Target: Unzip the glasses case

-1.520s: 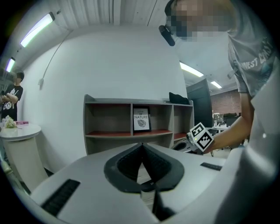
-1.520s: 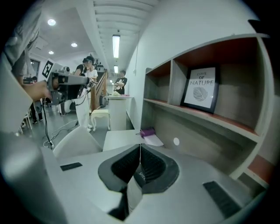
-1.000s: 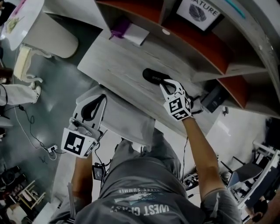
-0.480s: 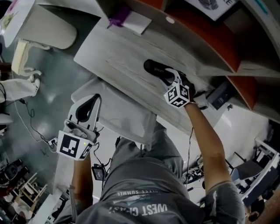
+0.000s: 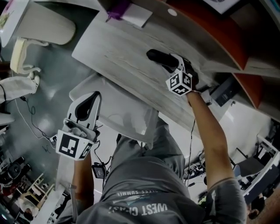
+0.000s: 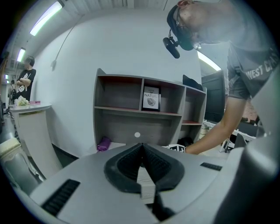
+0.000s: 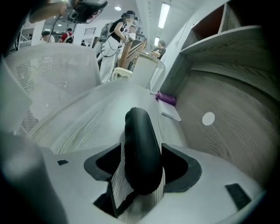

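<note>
The black glasses case (image 5: pixel 158 56) lies closed on the grey wooden desk (image 5: pixel 118 52). My right gripper (image 5: pixel 173 64) reaches down over its near end. In the right gripper view the case (image 7: pixel 139 144) sits lengthwise between the jaws of the right gripper (image 7: pixel 142 154). Those jaws are opening, and the dark pads (image 7: pixel 180 162) stand a little off the case's sides. My left gripper (image 5: pixel 95 93) hangs off the desk's near edge, above a white chair. In its own view the left gripper (image 6: pixel 141 145) is shut with nothing in it.
A purple object (image 5: pixel 117 8) and a white pad (image 5: pixel 138 15) lie at the desk's far end, below a wooden shelf unit (image 6: pixel 140 109). A white chair (image 5: pixel 124 116) stands between me and the desk. Cables trail on the floor (image 5: pixel 35 127) at the left.
My right gripper has come down along the case, and its jaws now stand on either side of the case's near end. The left gripper has sunk a little and is otherwise unchanged.
</note>
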Demonstrator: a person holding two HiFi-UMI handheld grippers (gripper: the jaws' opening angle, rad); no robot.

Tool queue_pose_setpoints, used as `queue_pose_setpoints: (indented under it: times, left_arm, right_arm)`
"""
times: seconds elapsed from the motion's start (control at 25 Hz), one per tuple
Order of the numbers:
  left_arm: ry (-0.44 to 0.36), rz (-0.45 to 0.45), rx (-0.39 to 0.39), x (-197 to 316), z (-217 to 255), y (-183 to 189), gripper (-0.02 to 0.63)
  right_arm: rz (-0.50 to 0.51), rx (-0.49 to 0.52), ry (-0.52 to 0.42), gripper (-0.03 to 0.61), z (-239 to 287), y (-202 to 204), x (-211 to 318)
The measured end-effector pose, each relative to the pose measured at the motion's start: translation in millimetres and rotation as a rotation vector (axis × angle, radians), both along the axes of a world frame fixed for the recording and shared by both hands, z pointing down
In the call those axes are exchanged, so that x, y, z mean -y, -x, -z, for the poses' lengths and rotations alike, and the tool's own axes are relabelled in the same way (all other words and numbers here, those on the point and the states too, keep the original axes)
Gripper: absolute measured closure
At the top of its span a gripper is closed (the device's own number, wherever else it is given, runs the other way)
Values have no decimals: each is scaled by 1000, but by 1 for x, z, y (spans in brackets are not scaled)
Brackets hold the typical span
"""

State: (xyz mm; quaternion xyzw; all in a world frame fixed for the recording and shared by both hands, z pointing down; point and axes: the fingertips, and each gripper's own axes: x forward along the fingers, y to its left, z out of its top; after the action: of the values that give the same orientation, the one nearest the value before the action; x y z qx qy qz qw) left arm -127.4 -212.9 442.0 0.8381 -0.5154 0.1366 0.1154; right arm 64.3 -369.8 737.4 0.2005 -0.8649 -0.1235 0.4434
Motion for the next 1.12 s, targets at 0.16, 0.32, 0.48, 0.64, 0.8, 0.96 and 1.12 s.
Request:
queue_pose_setpoints:
  times: [0.16, 0.32, 0.48, 0.64, 0.8, 0.96, 1.12]
  left_arm:
    - [10, 2, 2, -3, -4, 1, 615]
    - [19, 3, 2, -5, -7, 3, 615]
    - [25, -4, -1, -3, -9, 6, 615]
    - [23, -20, -19, -2, -8, 8, 615]
    - [37, -48, -44, -4, -12, 8, 615]
    - [53, -94, -70, -6, -14, 3, 615]
    - [48, -144, -78, -10, -11, 0, 615]
  right_arm:
    - [-33, -4, -12, 306, -5, -3, 16]
    - [-56, 14, 24, 314, -3, -1, 20]
    - [-81, 87, 73, 316, 9, 5, 7]
    - [-65, 169, 75, 318, 42, 13, -13]
    - [-36, 243, 67, 318, 85, 22, -39]
    - [13, 321, 68, 318, 132, 30, -69]
    - [56, 385, 69, 318, 190, 39, -101]
